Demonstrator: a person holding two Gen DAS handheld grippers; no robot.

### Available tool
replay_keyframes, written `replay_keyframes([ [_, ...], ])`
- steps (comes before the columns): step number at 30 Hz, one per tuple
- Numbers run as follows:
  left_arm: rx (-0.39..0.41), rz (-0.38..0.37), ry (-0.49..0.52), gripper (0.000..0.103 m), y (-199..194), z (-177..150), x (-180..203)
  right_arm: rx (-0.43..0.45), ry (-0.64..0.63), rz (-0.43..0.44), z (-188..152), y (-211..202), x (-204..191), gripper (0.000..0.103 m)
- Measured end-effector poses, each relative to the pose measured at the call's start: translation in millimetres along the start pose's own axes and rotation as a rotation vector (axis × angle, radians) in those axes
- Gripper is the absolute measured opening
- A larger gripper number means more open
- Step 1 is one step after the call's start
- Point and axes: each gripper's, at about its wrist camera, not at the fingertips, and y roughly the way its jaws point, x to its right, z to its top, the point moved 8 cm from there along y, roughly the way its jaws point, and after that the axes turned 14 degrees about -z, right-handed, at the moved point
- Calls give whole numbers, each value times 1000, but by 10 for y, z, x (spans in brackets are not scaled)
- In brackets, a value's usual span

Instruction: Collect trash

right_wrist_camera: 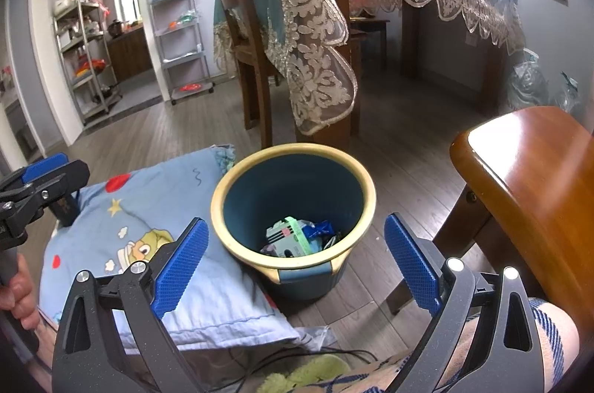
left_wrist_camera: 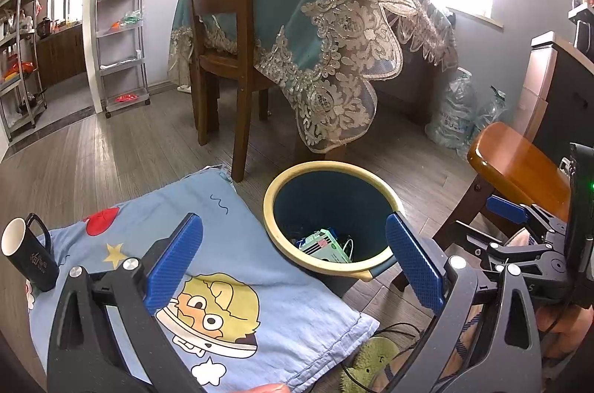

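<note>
A dark blue bin with a cream rim (left_wrist_camera: 328, 170) (right_wrist_camera: 293, 149) stands on the wooden floor beside a low surface. At its bottom lie several pieces of trash (left_wrist_camera: 325, 244) (right_wrist_camera: 297, 237): a green-white packet and a blue wrapper. My left gripper (left_wrist_camera: 293, 261) is open and empty, over the edge of the blue cartoon cloth (left_wrist_camera: 230, 281) with the bin ahead and right of centre. My right gripper (right_wrist_camera: 297, 261) is open and empty, just short of the bin's near rim. Each gripper shows at the edge of the other's view: the right gripper (left_wrist_camera: 519, 226), the left gripper (right_wrist_camera: 33, 185).
A black mug (left_wrist_camera: 29, 255) stands on the cloth's left end. A wooden stool (left_wrist_camera: 516, 166) (right_wrist_camera: 527, 177) sits right of the bin. A chair (left_wrist_camera: 219, 32) and a lace-covered table (left_wrist_camera: 334, 21) stand behind it. Cables (right_wrist_camera: 274, 354) and a green slipper (left_wrist_camera: 375, 363) lie near my knees.
</note>
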Motion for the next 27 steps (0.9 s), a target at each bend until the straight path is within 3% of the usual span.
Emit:
replay_keyframes([
  [27,-20,-6,6,97,80,-45,28,-6,-1,6,-19,28,-13,95],
])
